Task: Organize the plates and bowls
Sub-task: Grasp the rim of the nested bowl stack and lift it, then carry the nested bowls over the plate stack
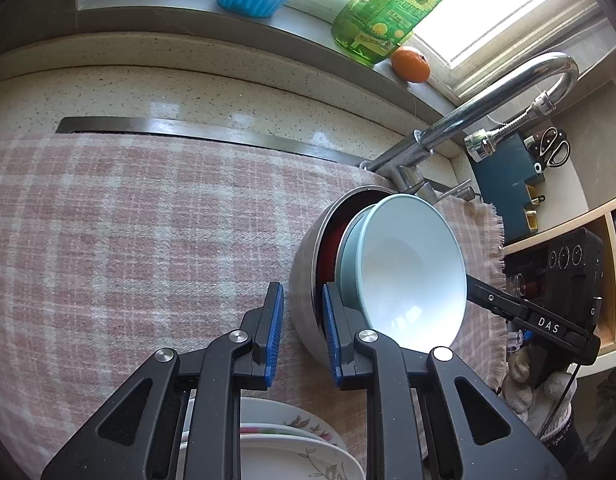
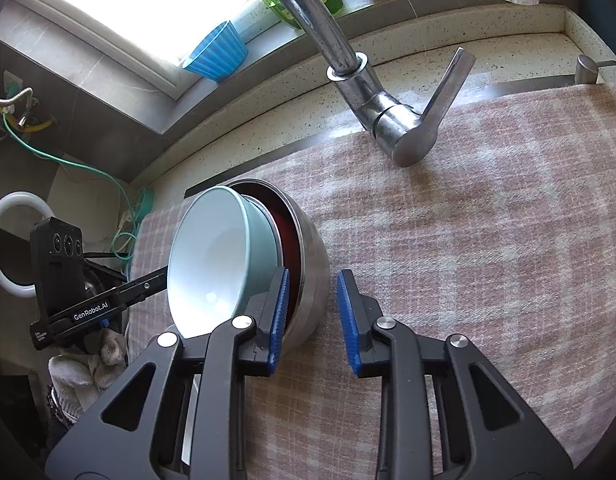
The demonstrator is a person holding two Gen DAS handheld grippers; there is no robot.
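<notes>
two hand-held grippers work one nested stack on the pink plaid cloth (image 1: 148,220) over the table. steel bowl (image 1: 304,300) outermost, tilted, red dish and pale blue bowl (image 1: 411,264) inside. left hand-held gripper (image 1: 303,320) narrow, clamped on steel rim at 6 o'clock; right hand-held gripper (image 2: 312,312) narrow, straddling that rim, contact unclear. floral plates (image 1: 292,444) below.

Pale blue bowl (image 1: 411,276), pink plaid cloth (image 1: 128,220).

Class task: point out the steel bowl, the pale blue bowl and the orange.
steel bowl (image 2: 313,280), right wrist view, outer wall.
pale blue bowl (image 1: 411,264), left wrist view, inner surface.
orange (image 1: 410,64), left wrist view, middle of peel.
</notes>
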